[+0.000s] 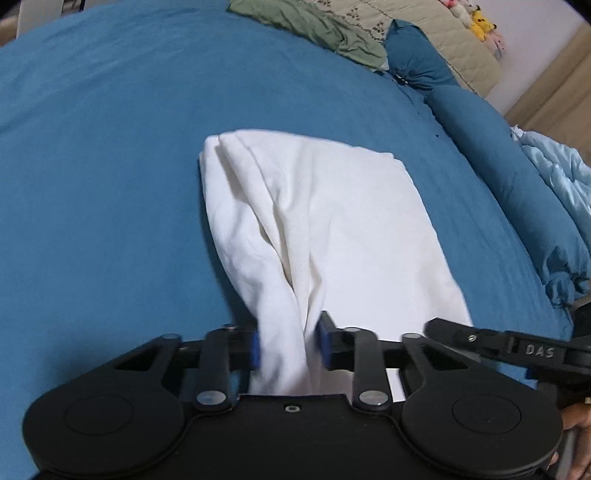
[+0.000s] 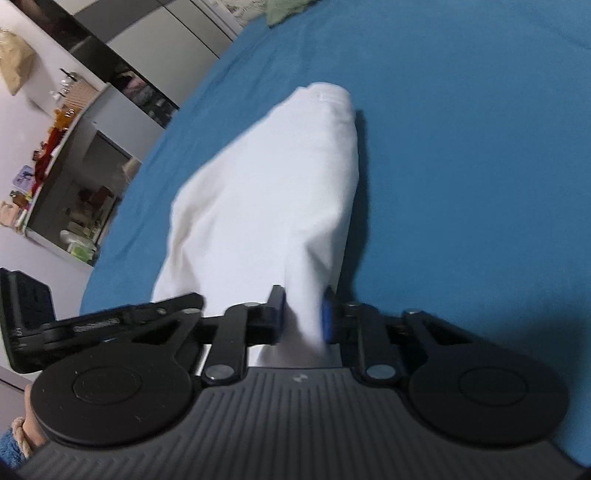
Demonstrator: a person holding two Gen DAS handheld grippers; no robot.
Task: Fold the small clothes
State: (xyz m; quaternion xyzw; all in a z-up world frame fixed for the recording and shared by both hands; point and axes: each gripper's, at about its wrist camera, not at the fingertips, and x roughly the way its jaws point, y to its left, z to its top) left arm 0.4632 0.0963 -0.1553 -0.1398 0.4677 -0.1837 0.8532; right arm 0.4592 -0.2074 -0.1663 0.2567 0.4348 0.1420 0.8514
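Observation:
A white garment (image 1: 332, 229) lies partly folded on the blue bed sheet (image 1: 92, 166). My left gripper (image 1: 290, 343) is shut on the garment's near edge, with bunched cloth between its blue pads. My right gripper (image 2: 304, 317) is shut on another part of the same white garment (image 2: 273, 192), which is lifted off the sheet and hangs stretched away from the camera. The right gripper's body (image 1: 517, 347) shows at the right edge of the left wrist view, close beside the left one.
A green garment (image 1: 314, 26) and a beige quilt (image 1: 436, 33) lie at the far end of the bed. A blue bolster (image 1: 498, 155) and a pale blue duvet (image 1: 557, 170) run along the right. Shelves and cabinets (image 2: 66, 184) stand left of the bed.

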